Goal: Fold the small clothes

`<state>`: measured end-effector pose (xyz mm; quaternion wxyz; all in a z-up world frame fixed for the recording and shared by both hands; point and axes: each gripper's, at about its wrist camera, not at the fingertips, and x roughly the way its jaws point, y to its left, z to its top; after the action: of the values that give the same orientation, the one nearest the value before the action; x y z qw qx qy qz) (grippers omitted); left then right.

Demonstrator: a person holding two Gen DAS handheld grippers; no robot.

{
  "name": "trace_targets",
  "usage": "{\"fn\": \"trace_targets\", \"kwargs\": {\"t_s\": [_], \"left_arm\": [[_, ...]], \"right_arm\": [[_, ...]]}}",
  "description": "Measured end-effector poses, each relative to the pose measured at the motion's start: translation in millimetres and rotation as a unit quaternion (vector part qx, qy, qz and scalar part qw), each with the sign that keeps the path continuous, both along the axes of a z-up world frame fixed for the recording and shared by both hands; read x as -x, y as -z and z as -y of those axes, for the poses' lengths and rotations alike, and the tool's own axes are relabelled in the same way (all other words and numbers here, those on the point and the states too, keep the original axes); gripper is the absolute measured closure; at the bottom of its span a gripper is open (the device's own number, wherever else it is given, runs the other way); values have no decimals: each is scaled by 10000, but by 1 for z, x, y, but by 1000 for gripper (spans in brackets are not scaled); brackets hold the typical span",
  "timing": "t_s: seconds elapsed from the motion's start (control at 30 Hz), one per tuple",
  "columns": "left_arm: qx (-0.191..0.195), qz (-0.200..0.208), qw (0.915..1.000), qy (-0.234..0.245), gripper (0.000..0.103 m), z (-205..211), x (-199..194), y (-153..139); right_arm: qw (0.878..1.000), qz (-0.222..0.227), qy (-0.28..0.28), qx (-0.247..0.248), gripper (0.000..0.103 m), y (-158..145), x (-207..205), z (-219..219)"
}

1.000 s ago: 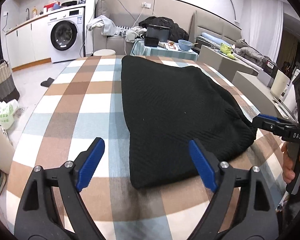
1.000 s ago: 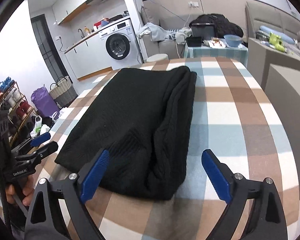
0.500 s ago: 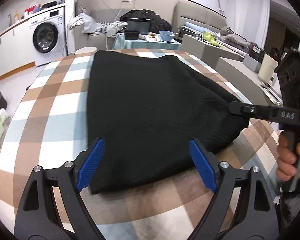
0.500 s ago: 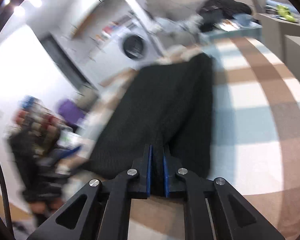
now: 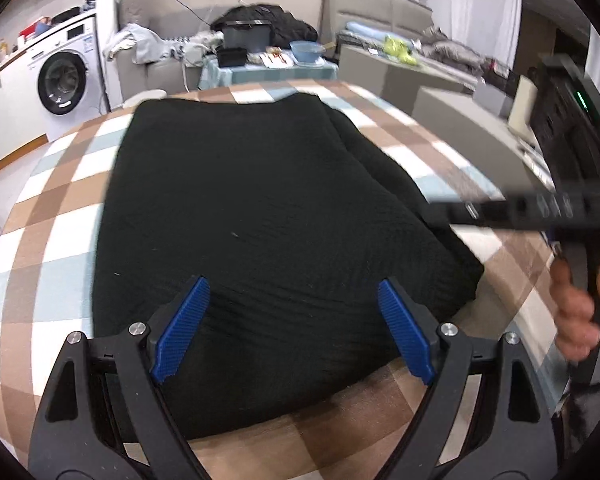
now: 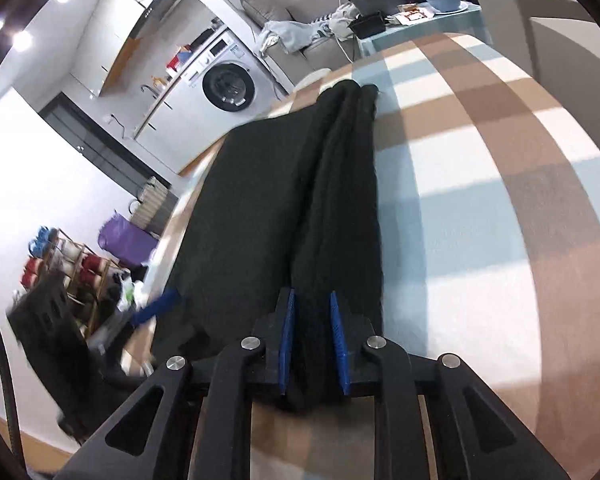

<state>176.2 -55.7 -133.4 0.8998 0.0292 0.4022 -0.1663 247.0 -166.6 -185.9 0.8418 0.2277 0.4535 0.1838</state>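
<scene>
A black knit garment lies folded lengthwise on the checked tablecloth. My left gripper hovers open over its near edge, the blue pads apart and touching nothing. In the right wrist view the garment runs away from me, its thick right-hand fold bunched between the pads of my right gripper. Those jaws are opening slightly but still press on the cloth. From the left wrist view, the right gripper reaches in from the right, with a hand on its handle.
The checked cloth shows bare to the right of the garment. Beyond the table stand a washing machine, a sofa with clothes and a side table with a blue bowl. A shoe rack stands at the left.
My left gripper slid in over the garment's near edge, still open. My right gripper went from wide open to clamped on the garment's right fold and rolled to one side.
</scene>
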Motion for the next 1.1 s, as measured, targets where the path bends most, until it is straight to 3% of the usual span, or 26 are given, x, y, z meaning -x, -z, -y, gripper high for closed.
{"fn": "trace_targets", "kwargs": {"t_s": [0.1, 0.17, 0.27, 0.3, 0.37, 0.43, 0.53, 0.7, 0.8, 0.87, 0.9, 0.93, 1.03, 1.1], "left_arm": [[-68, -153, 9997, 161, 18, 6, -1, 6], [-39, -172, 9997, 182, 18, 7, -1, 6], [68, -230, 9995, 196, 18, 5, -3, 6], [83, -237, 9995, 200, 18, 3, -3, 7], [54, -241, 9994, 235, 18, 5, -4, 8], [12, -206, 9995, 250, 18, 6, -3, 9], [46, -211, 9994, 258, 18, 2, -2, 8], [88, -216, 9994, 246, 18, 2, -2, 7], [56, -191, 9995, 244, 18, 2, -1, 7], [59, -172, 9996, 236, 18, 2, 0, 7], [70, -177, 9996, 227, 18, 2, 0, 6], [107, -183, 9996, 199, 18, 1, 1, 4], [338, -111, 9991, 210, 18, -4, 5, -5], [410, -106, 9988, 232, 18, -6, 6, -7]], "right_arm": [[10000, -35, -27, -4, 84, 1, -22, -6], [9997, -199, -77, 125, 91, 3, -32, -12], [9987, 439, -227, -107, 98, -17, -21, -11], [9992, 388, -107, -1, 98, -19, -20, -8], [9994, -153, 67, 301, 98, -3, -29, -2], [9966, -410, 98, 703, 96, 7, -32, -4], [9970, -142, 114, 747, 82, -3, -21, -2], [9992, 332, -78, 212, 76, -23, -17, -5], [9989, 83, -290, 350, 73, -9, -32, -21], [9990, -43, -431, 87, 78, 4, -38, -29], [9991, -18, -423, -17, 91, 8, -42, -30], [9992, -38, -402, -37, 94, 9, -46, -31], [9957, 743, -455, -308, 98, -19, -30, -28], [9943, 991, -384, -34, 100, -32, -18, -26]]}}
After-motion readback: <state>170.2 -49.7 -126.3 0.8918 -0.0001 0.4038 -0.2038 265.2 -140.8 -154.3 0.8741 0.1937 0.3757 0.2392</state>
